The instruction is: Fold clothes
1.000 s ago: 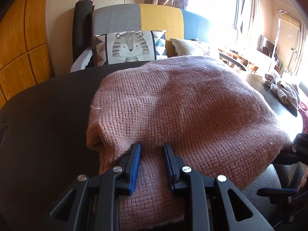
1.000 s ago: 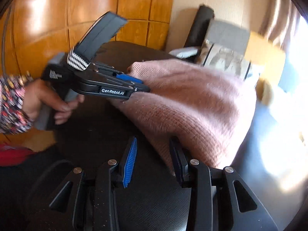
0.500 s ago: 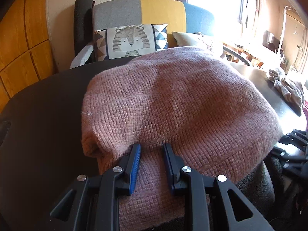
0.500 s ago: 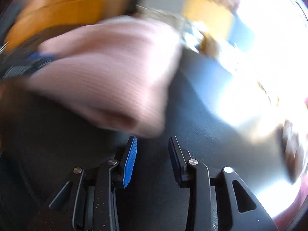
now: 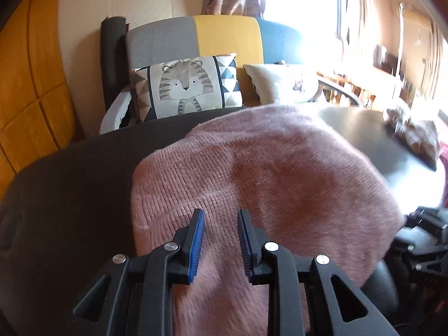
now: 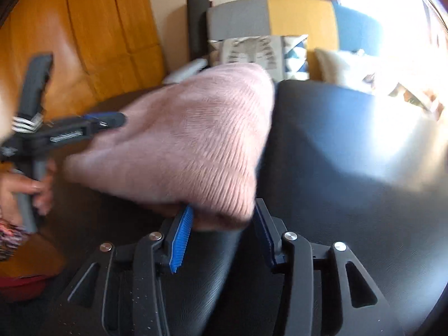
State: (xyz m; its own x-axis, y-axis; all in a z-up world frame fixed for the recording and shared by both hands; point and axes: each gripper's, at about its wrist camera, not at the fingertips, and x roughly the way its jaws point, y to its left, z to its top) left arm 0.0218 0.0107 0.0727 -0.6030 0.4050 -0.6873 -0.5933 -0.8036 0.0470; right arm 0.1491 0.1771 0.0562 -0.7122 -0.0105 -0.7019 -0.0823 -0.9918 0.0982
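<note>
On dark table [image 5: 70, 196]: pink sweater [image 5: 266, 173], folded. Left tongs [image 5: 219, 240] clamped on near edge; right tongs [image 6: 221, 229] opening round corner, pads not pressing. Regrip deep, lift both evenly.

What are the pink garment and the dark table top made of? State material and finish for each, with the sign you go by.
Pink garment: looks like chunky knitted wool or acrylic yarn, matte and fuzzy; rows of knit stitches and a hairy nap show. The fibre cannot be told.
Table top: probably leatherette or textured vinyl, dark with a soft sheen; a fine grain shows near the camera and window light glares off it.
</note>
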